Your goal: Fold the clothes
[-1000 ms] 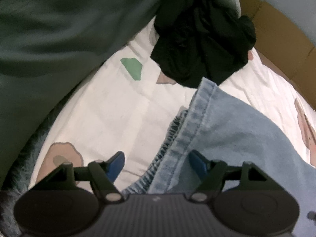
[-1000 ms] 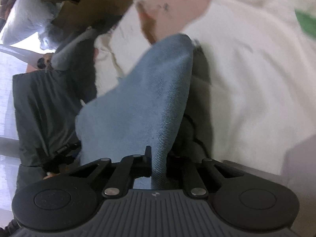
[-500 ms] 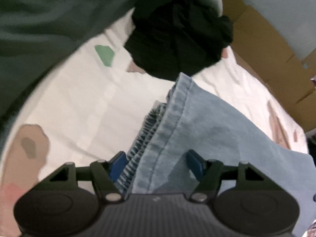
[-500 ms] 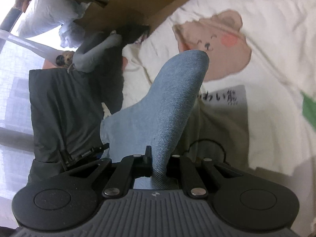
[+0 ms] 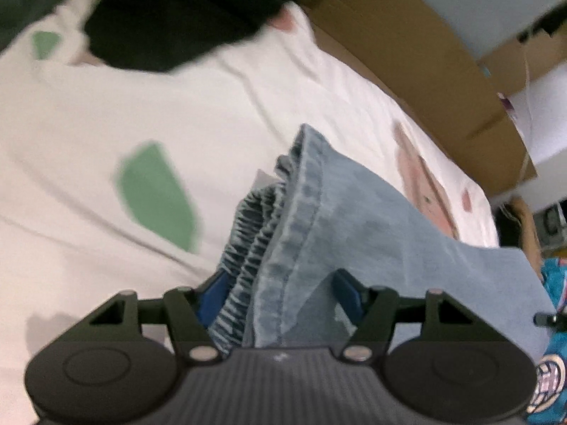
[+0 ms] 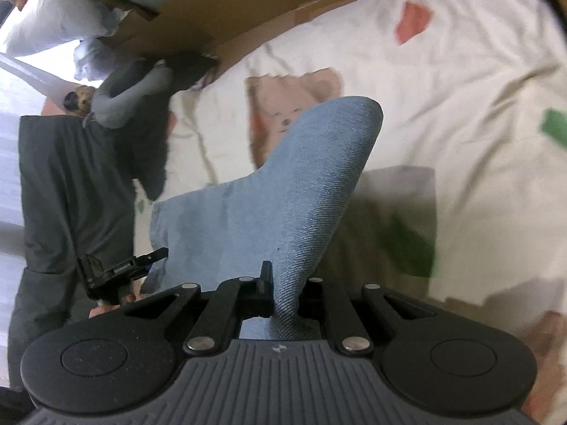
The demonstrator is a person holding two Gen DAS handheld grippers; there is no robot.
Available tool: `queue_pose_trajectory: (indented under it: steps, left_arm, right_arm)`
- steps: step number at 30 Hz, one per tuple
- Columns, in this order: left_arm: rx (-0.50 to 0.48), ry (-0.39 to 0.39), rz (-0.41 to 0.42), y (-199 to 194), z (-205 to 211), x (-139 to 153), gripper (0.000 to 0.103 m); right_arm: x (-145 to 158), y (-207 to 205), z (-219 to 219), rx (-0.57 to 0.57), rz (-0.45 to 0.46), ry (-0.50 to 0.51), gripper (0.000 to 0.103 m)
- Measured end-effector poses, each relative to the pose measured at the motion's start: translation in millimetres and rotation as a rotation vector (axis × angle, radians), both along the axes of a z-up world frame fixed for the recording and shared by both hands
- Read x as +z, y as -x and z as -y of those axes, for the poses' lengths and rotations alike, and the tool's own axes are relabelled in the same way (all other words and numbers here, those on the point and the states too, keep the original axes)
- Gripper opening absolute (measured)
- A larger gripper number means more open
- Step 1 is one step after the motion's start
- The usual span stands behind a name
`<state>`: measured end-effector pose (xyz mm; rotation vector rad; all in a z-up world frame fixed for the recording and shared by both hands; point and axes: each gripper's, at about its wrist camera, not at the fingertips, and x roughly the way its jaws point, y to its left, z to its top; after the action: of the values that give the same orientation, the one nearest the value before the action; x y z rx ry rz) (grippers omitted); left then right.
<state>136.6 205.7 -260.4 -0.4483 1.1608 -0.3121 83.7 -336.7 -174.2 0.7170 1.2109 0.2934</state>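
Note:
A light blue denim garment [image 5: 340, 219] with an elastic waistband lies between the blue pads of my left gripper [image 5: 280, 288]. The jaws stand apart, with the gathered waistband and hem between them. My right gripper [image 6: 283, 283] is shut on a fold of the same denim [image 6: 301, 184], which rises from the jaws and hangs above the bed. The left gripper shows small at the left of the right wrist view [image 6: 120, 269].
A white bedsheet [image 5: 106, 113] with green patches and bear prints lies under everything. A black garment [image 5: 170, 17] is heaped at the far end. A brown cardboard wall [image 5: 407, 46] borders the bed. A person in dark clothes [image 6: 67, 184] stands at the bedside.
The denim has been lifted and carried along the bed away from the black heap. The waistband now sits deeper between the left jaws. The right grip is unchanged.

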Motion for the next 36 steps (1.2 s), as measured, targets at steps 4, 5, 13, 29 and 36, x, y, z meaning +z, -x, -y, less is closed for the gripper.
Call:
queue_pose_trajectory:
  steps: [4,5,13,29,36]
  left_arm:
    - [-0.041,0.021,-0.010,1.2,42.0,-7.3,0.070]
    - [-0.048,0.024,-0.014,0.7,50.3,-9.9,0.070]
    - [-0.091,0.050,-0.033,-4.8,100.6,-20.6,0.071]
    - [-0.080,0.015,-0.036,1.5,139.0,-25.1,0.075]
    - [-0.083,0.021,-0.030,5.3,134.9,-24.7,0.075]
  right_arm:
    - [9.5,8.9,27.1,0.015,-0.021,0.064,0.005]
    - [10.9,12.6,33.6,0.016,-0.029,0.078,0.005]
    - [15.6,40.0,76.6,-0.020,-0.049,0.115,0.006]
    - [-47.4,50.4,116.3,-0.086,-0.042,0.243,0.021]
    - [-88.0,81.9,136.8,-0.188,-0.026,0.199,0.049]
